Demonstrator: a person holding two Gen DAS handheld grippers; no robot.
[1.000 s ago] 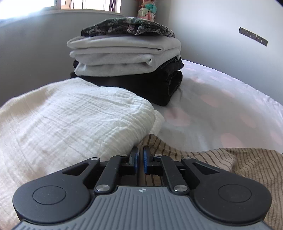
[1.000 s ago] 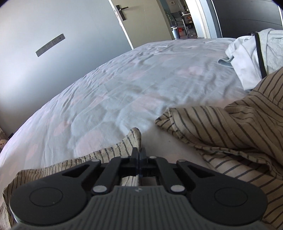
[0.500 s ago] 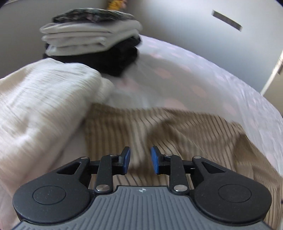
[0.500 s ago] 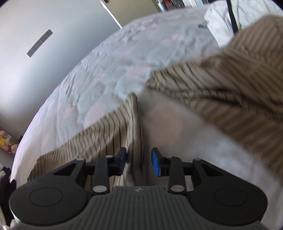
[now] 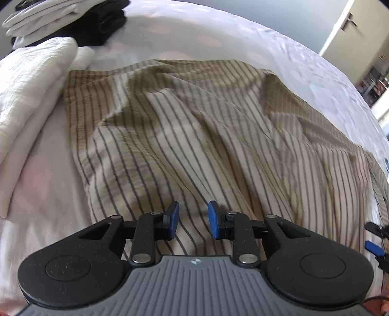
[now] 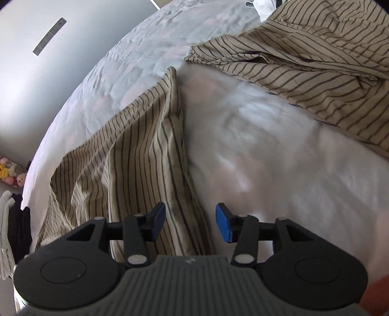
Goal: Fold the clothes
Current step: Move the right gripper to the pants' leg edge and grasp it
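Note:
A tan garment with thin dark stripes (image 5: pixel 194 126) lies rumpled across the bed, filling the middle of the left wrist view. My left gripper (image 5: pixel 193 220) hovers above its near part, open, with nothing between its blue pads. In the right wrist view one long striped part (image 6: pixel 136 155) runs up the left side and another bunched striped part (image 6: pixel 304 60) lies at the upper right, with bare sheet between them. My right gripper (image 6: pixel 190 222) is open over the right edge of the long part, holding nothing.
A folded cream textured cloth (image 5: pixel 29 80) lies at the left. Behind it stands a stack of folded clothes (image 5: pixel 60 19), also seen low at the left edge as the stack (image 6: pixel 12 231). The white bedsheet (image 5: pixel 243 36) extends beyond. Plush toys (image 6: pixel 11 173) sit by the wall.
Both grippers were shut on the striped garment a second ago; both have let go, opened wider and lifted back, so more of the garment shows lying on the bed.

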